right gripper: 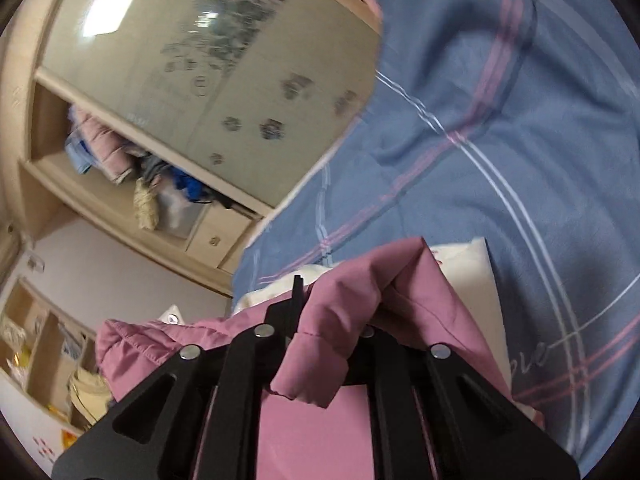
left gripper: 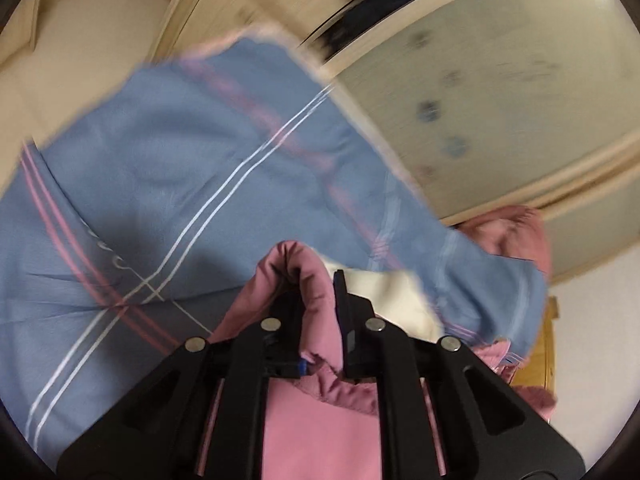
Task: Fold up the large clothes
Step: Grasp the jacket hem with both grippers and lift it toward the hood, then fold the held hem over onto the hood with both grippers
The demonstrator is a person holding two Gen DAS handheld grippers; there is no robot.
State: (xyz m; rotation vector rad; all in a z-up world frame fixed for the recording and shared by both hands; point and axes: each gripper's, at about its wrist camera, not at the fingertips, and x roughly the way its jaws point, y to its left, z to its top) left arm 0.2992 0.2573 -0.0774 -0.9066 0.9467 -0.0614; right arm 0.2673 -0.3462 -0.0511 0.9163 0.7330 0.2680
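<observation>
A pink padded jacket [left gripper: 312, 412] lies on a bed with a blue striped cover [left gripper: 160, 184]. My left gripper [left gripper: 318, 276] is shut on a fold of the jacket, which bulges up between the fingers. In the right wrist view my right gripper [right gripper: 332, 288] is shut on another fold of the same pink jacket [right gripper: 320, 420]; the cloth drapes over and hides the right finger. More of the jacket bunches to the left [right gripper: 132, 340]. The bed cover [right gripper: 500, 140] fills the right side of that view.
A white pillow [right gripper: 472, 280] lies under the jacket. A wardrobe with frosted sliding doors [right gripper: 208, 60] stands beside the bed, with an open shelf of clothes [right gripper: 120, 152]. Low shelves [right gripper: 36, 344] stand at the far left. The left wrist view is motion-blurred.
</observation>
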